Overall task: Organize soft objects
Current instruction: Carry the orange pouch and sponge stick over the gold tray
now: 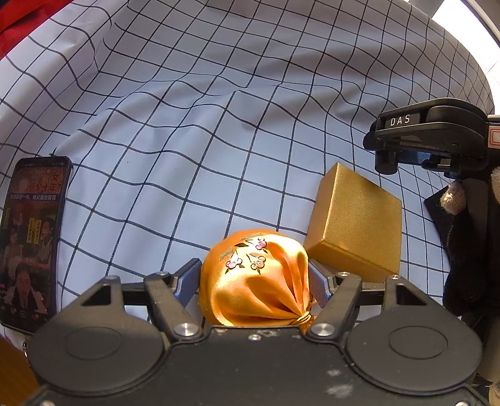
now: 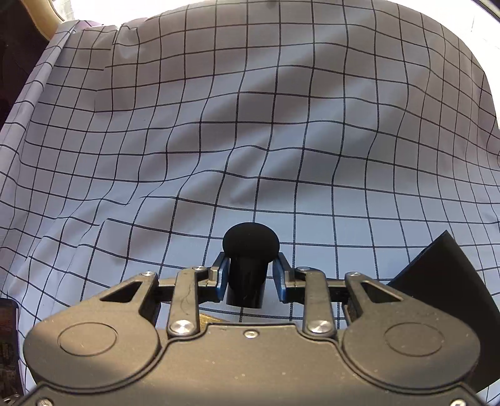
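In the left wrist view my left gripper (image 1: 254, 276) is shut on an orange satin pouch (image 1: 256, 281) with embroidered flowers and a gold tie, held just above the checked cloth (image 1: 193, 131). A gold box (image 1: 359, 218) lies right beside the pouch. My right gripper (image 1: 406, 140) shows at the right edge. In the right wrist view my right gripper (image 2: 250, 274) holds a black mushroom-shaped soft object (image 2: 250, 250) between its blue pads (image 2: 222, 274); its left pad touches the stem and a narrow gap shows on the right.
A phone (image 1: 31, 240) with a lit screen lies at the left on the cloth. A black flat piece (image 2: 437, 281) lies at the right. A beige knitted toy (image 1: 453, 196) and dark fabric sit by the right edge. Red fabric (image 1: 18, 22) is far left.
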`<state>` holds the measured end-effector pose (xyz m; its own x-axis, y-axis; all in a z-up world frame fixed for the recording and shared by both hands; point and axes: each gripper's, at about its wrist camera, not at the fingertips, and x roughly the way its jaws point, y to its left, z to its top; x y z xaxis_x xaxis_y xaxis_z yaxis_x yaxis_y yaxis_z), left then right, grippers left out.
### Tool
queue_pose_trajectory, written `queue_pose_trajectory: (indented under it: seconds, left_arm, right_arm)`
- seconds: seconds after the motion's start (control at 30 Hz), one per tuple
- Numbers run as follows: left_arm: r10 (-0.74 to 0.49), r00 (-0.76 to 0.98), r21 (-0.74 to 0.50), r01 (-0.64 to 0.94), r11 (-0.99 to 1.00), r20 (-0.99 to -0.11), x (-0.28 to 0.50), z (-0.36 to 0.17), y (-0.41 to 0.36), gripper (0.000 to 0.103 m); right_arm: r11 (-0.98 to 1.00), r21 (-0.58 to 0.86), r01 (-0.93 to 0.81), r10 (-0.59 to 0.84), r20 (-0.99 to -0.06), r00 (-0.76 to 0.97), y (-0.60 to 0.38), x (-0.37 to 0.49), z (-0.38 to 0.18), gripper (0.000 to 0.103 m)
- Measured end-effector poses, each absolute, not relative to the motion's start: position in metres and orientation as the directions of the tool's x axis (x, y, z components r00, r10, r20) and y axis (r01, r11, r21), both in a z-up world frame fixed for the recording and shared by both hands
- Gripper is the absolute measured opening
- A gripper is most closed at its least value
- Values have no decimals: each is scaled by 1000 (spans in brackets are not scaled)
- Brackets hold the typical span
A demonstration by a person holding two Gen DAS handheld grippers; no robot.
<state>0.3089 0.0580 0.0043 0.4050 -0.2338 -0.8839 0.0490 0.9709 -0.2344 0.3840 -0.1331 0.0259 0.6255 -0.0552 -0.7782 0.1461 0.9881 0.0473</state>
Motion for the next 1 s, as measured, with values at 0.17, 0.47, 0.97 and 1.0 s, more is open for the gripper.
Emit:
queue_pose_trajectory:
  seconds: [0.17, 0.47, 0.97, 1.0]
  left_arm:
    - [-243, 404, -247, 44, 968, -882, 309, 3, 61, 69]
    - [-243, 406, -247, 46, 968, -881, 308, -1, 58, 70]
    - [-252, 400, -248, 63, 967, -881, 309, -7, 55, 69]
    - [-252, 401, -248, 64, 967, -881, 309, -7, 55, 69]
  right_arm:
    - [993, 69, 93, -7, -767, 642, -124, 364, 40, 31]
    - [995, 99, 8, 71, -768, 636, -115, 319, 48, 31]
    - [991, 127, -28, 117, -777, 619, -121, 257, 47, 31]
    - [991, 127, -31, 119, -777, 618, -121, 252, 46, 31]
